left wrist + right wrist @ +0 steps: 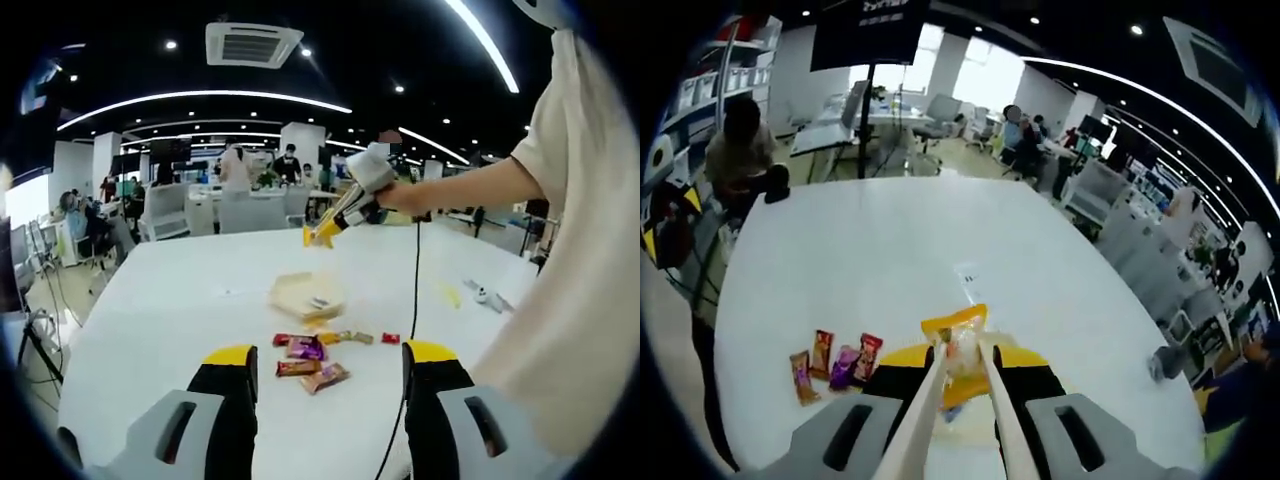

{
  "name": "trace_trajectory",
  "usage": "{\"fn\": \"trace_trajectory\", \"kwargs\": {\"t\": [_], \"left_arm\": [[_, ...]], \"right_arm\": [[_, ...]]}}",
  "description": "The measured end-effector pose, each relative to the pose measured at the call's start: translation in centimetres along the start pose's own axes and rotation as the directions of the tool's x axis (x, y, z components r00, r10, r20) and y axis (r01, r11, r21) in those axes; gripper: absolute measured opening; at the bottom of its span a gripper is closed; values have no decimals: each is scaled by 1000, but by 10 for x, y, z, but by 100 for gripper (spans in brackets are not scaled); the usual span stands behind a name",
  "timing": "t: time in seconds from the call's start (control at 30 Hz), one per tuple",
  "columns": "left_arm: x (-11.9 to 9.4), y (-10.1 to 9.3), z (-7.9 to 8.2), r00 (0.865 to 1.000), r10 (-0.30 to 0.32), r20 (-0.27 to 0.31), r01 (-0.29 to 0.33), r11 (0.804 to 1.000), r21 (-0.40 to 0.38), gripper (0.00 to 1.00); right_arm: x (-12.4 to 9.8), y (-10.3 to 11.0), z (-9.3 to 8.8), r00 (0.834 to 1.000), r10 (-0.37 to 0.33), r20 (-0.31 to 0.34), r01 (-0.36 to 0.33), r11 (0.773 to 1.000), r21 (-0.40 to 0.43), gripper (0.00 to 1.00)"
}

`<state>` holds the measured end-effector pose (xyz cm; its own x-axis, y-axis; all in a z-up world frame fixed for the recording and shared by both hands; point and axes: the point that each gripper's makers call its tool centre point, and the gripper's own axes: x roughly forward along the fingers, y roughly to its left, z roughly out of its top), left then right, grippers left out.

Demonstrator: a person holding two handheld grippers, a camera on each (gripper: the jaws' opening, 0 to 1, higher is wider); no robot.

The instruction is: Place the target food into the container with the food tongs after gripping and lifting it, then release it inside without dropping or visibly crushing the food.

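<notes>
Several wrapped snacks (312, 360) lie in a loose cluster on the white table (160, 300), just ahead of my left gripper (330, 352), which is open with nothing in it. Beyond them sits a shallow pale container (305, 297). Above the container hangs my right gripper (345, 210), held in a person's hand. It is shut on cream food tongs (936, 400), and the tong tips pinch a yellow snack packet (956, 340). In the right gripper view the snacks (835, 362) lie to the left of my right gripper (962, 365).
A black cable (415, 300) runs down across the table to the right of the snacks. Small items (485, 294) lie near the table's right edge. The person's torso (580, 300) stands close on the right. Desks, chairs and people fill the office behind.
</notes>
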<state>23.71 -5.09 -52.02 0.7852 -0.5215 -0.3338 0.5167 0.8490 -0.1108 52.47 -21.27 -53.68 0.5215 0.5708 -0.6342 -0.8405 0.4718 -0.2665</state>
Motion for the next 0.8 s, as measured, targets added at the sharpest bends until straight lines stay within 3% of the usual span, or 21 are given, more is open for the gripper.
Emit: {"fn": "trace_trajectory", "kwargs": {"t": [0.8], "left_arm": [[12, 5, 0, 1000, 0, -18, 0, 1000, -5, 58]], "right_arm": [[6, -35, 10, 1000, -24, 17, 24, 1000, -7, 23]]}}
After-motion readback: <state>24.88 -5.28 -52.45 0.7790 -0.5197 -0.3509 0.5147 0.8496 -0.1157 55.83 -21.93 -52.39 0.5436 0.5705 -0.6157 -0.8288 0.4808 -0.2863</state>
